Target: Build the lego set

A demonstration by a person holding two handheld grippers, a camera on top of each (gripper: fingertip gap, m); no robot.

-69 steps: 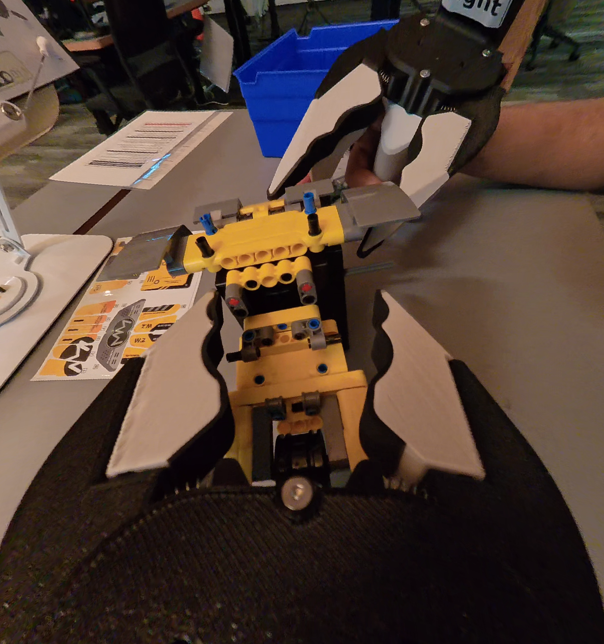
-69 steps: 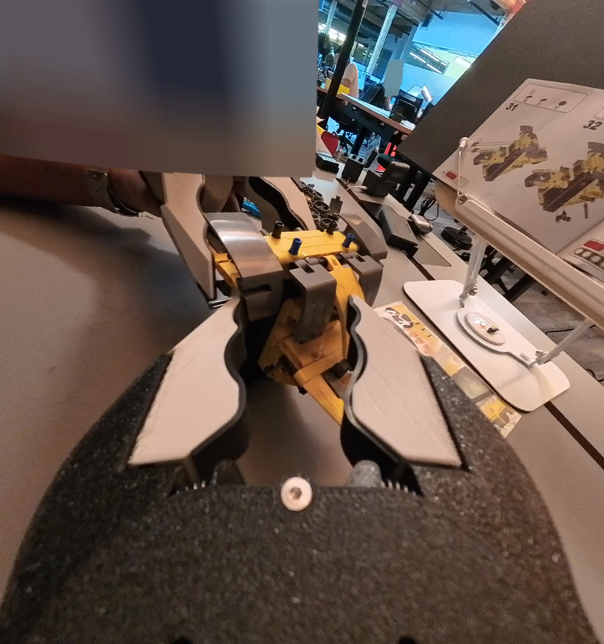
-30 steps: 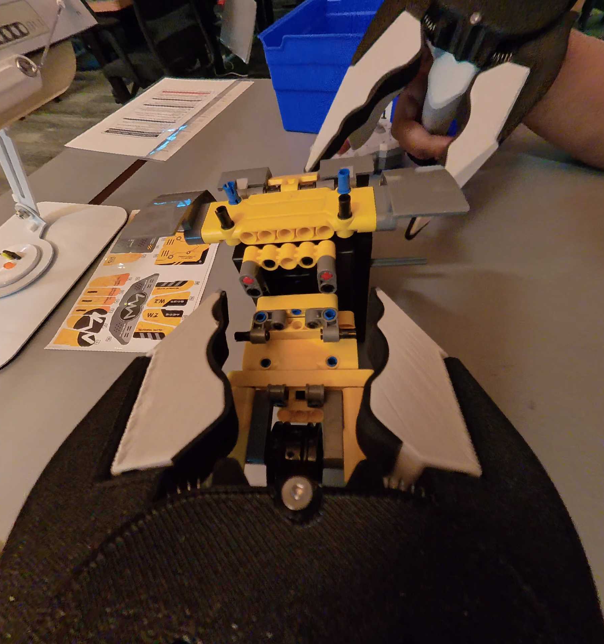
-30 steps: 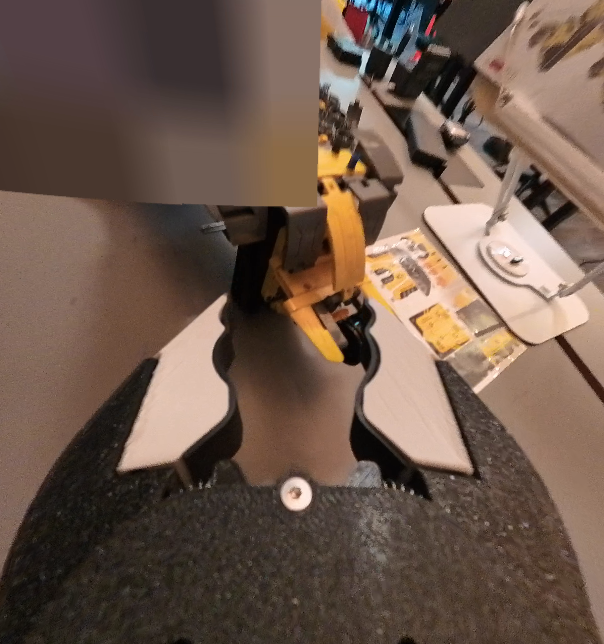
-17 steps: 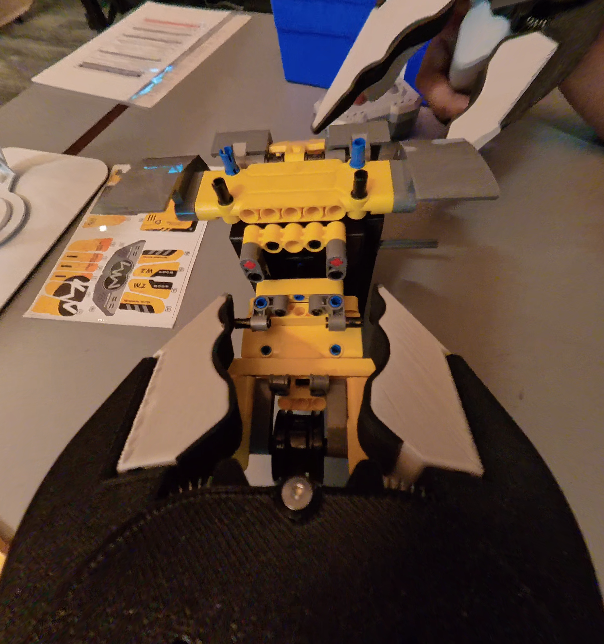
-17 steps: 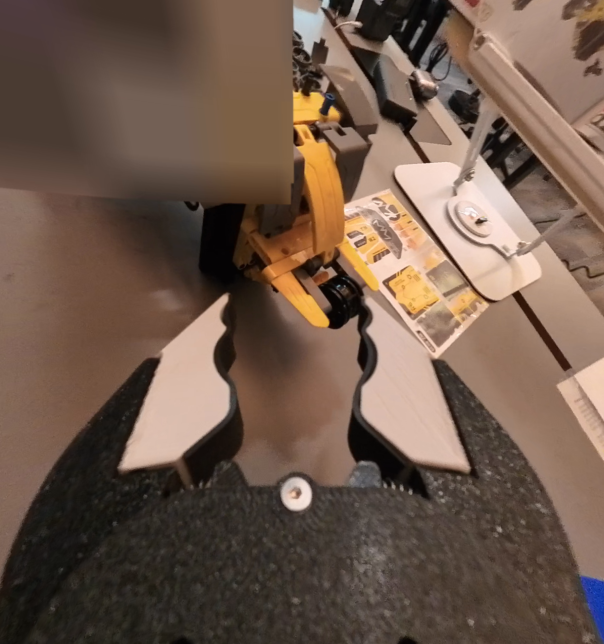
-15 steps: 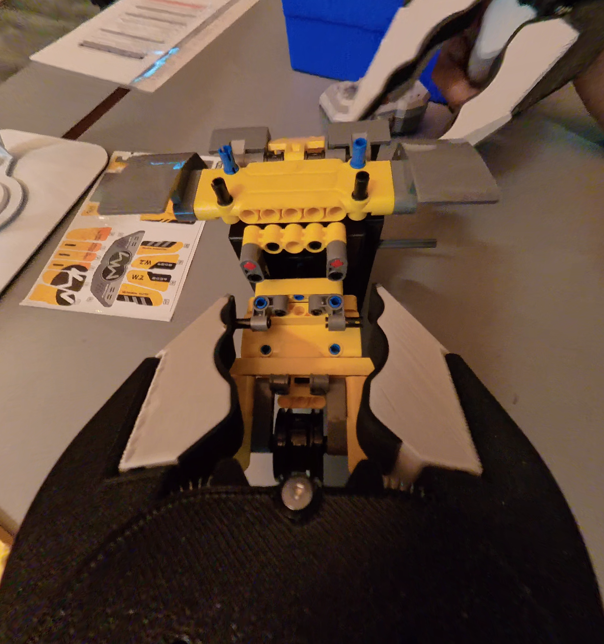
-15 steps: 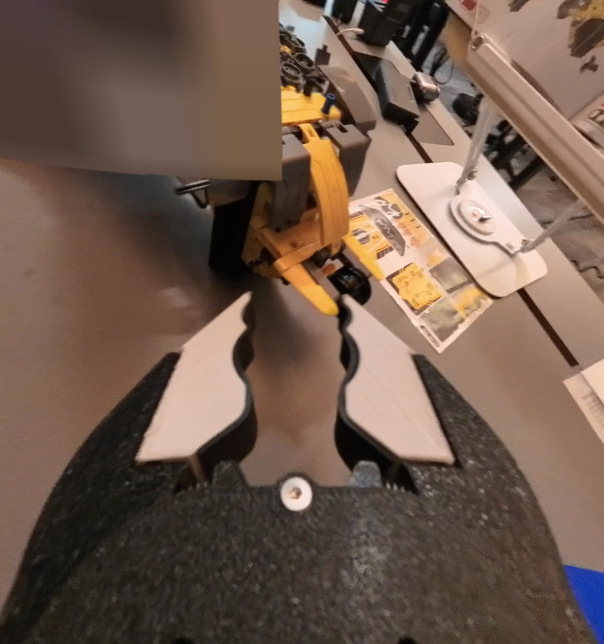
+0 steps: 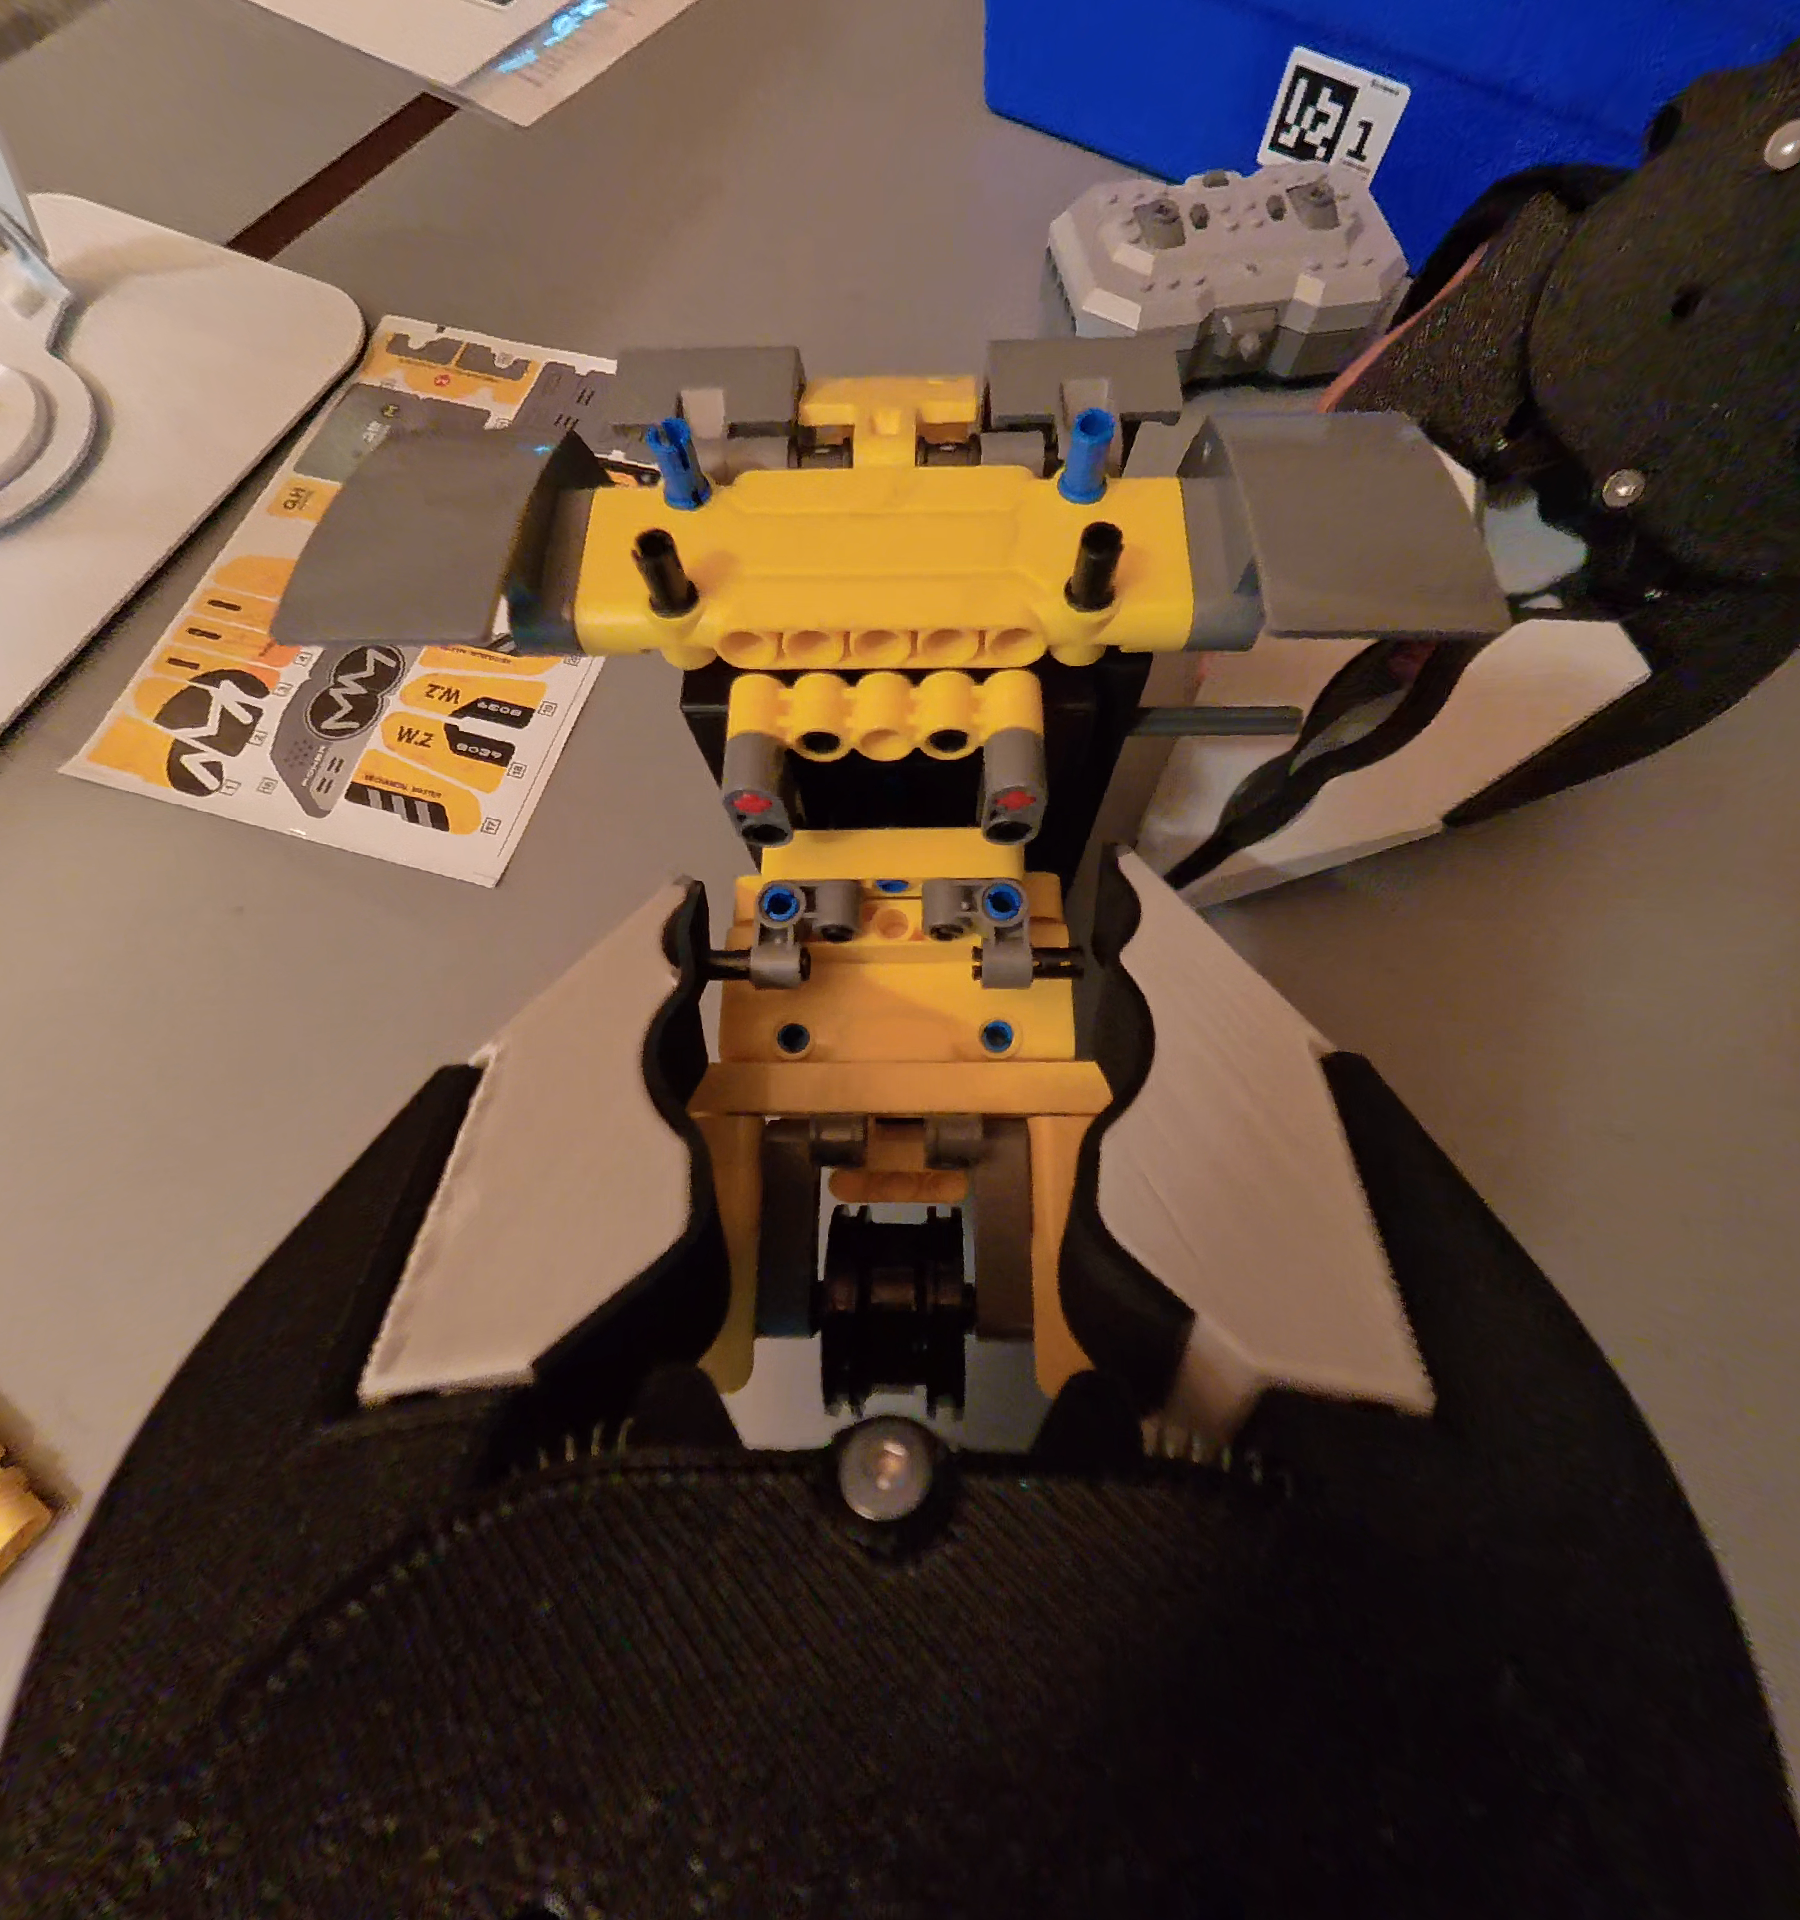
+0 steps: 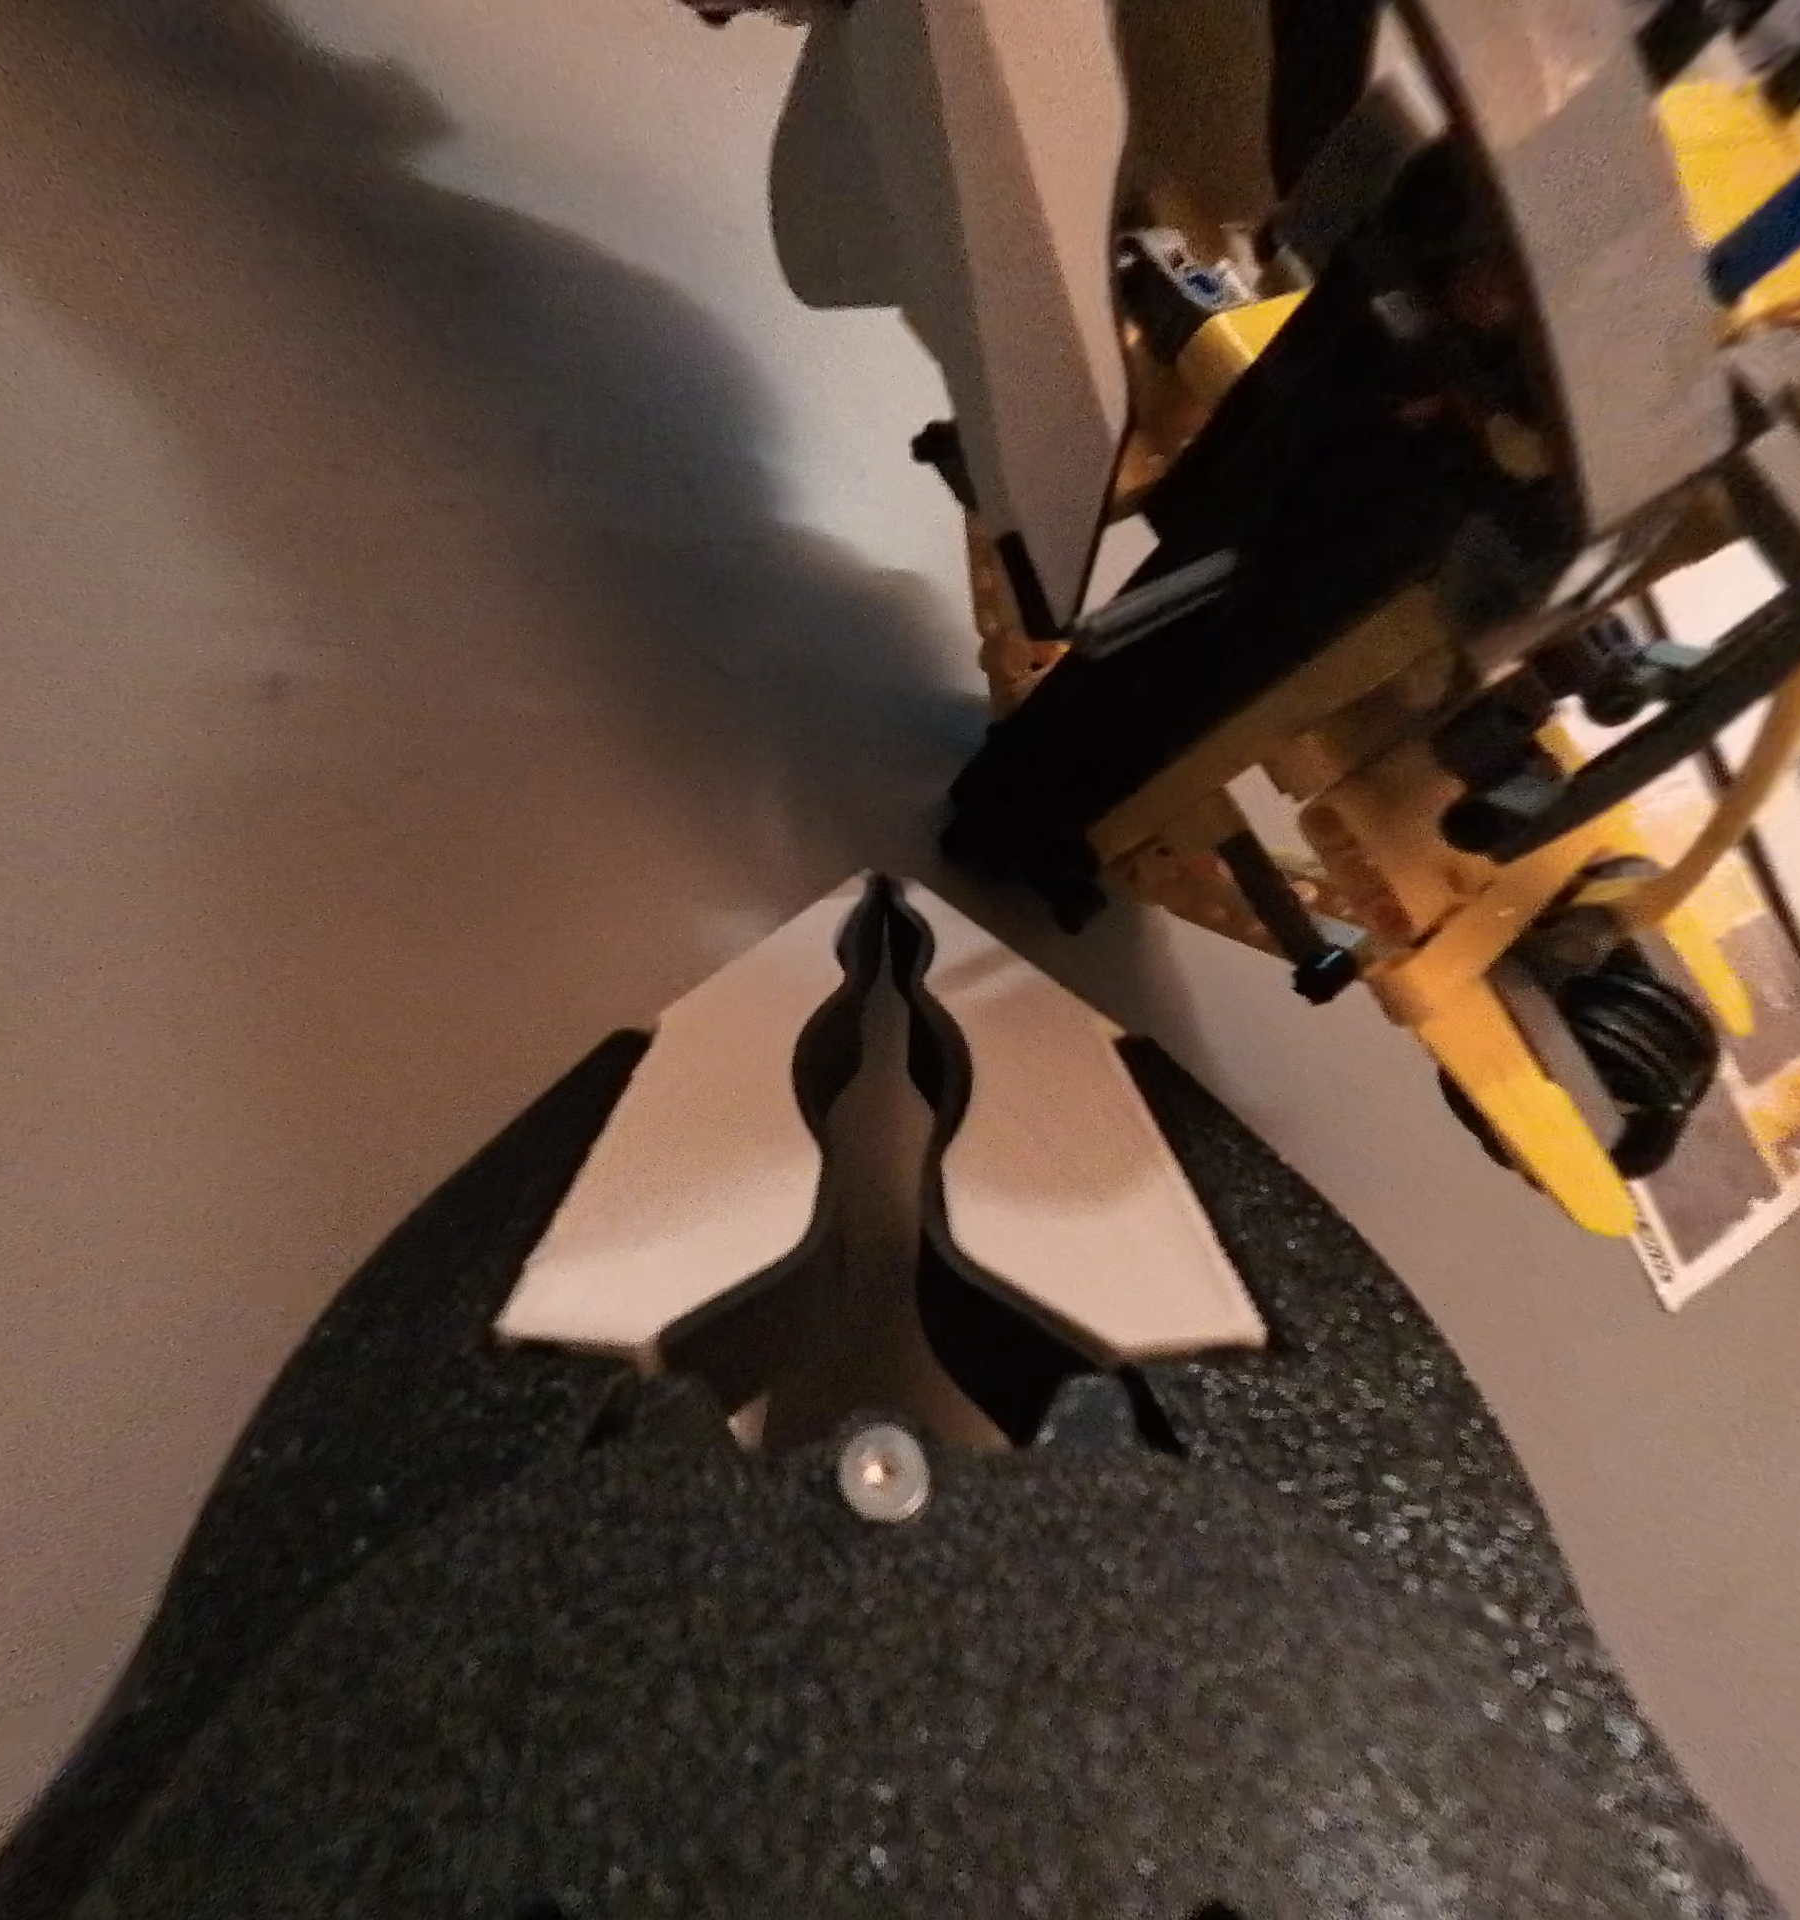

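Two grippers in view. Left gripper (image 9: 901, 935) clamped on narrow end of yellow brick model (image 9: 891, 582); model stands on grey table (image 9: 1498, 1039), long axis running straight away from left wrist camera, wide crossbar with grey wing panels (image 9: 1363, 530) at far end. Right gripper (image 10: 883, 883) fingers pressed together, holding nothing, tip just beside model's black base. Sticker sheet (image 9: 335, 717) left of model; grey brick unit (image 9: 1228, 270) and blue bin (image 9: 1187, 73) beyond.
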